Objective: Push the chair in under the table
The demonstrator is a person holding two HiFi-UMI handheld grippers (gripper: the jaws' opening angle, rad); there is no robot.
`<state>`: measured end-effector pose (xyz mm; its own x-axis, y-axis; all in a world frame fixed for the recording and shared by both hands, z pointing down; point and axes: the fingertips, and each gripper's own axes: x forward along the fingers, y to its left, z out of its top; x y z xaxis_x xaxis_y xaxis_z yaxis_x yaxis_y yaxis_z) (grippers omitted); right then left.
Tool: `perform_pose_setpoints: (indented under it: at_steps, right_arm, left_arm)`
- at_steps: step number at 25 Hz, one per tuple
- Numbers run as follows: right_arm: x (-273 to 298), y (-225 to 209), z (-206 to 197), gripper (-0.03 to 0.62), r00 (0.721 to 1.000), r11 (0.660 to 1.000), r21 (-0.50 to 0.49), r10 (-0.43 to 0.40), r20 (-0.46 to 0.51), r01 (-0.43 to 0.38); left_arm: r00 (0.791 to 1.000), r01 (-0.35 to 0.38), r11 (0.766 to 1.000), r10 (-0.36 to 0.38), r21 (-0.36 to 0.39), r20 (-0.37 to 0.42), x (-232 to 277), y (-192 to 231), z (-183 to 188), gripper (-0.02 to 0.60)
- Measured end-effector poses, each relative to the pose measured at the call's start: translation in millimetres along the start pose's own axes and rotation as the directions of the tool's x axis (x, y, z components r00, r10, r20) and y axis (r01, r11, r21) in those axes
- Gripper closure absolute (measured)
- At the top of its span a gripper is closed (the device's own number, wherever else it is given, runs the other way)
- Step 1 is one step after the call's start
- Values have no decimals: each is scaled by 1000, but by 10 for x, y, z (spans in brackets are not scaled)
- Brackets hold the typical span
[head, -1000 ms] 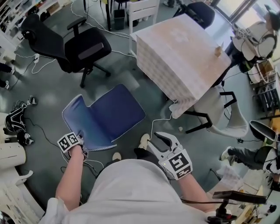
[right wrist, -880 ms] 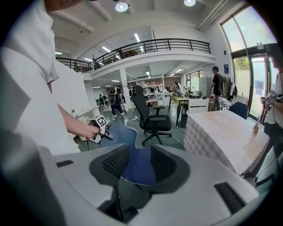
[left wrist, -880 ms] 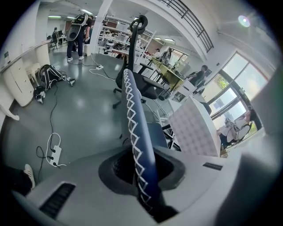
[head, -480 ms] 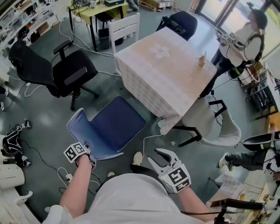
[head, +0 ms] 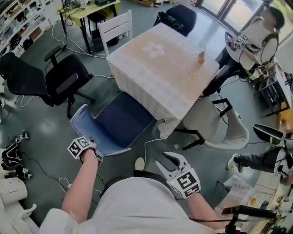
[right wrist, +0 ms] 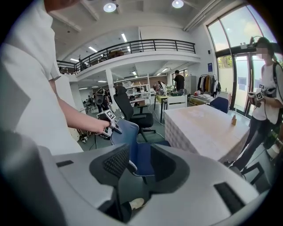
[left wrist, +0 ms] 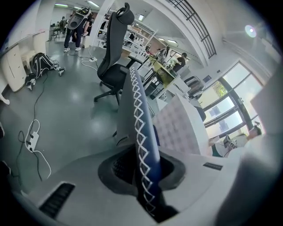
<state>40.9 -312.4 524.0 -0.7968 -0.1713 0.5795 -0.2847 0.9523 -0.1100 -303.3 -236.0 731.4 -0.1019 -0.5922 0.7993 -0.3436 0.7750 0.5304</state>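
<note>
One blue chair (head: pixel 114 125) stands partly under the table (head: pixel 160 59) on grey floor (head: pixel 41 123).

Five chairs show in the head view: a blue chair (head: pixel 114 123) at centre left, a black office chair (head: pixel 64 80) at left, a white wooden chair (head: pixel 116 27) at the top, a dark chair (head: pixel 181 16) at top centre and a pale chair (head: pixel 224 125) at right.

There are two tables: a cloth-covered table (head: pixel 155 64) in the middle and a yellow table (head: pixel 98 7) at upper left. One small object (head: pixel 200 55) stands on the cloth.

There are two grippers: the left gripper (head: pixel 91 146) at lower left and the right gripper (head: pixel 161 158) at lower centre.

Three people show: the person holding the grippers (head: pixel 137 201) at the bottom, a standing person (head: pixel 254 39) at upper right, and a third person's legs (head: pixel 256 161) at the right edge.
</note>
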Motion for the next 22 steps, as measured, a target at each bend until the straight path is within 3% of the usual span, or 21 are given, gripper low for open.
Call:
perform_pose_setpoints:
  at_steps: [12,19,22]
  right_arm:
    - [-77,-413,-127,445,1000,999,36,-13,-16,13]
    - [-53,-411,-158,445,1000,999,45,-10,-21,11]
    - [-41,-386,-146,445,1000,999,42,-7,-20,8]
  left_arm:
    - [1000,31,999,-31,-25,-1,501,-796,-101,511]
    - [999,41,999,-41,11,-15,676,-1076,-109,505]
    - [999,15,999,-13,51,-39,690,-1094,-129,492]
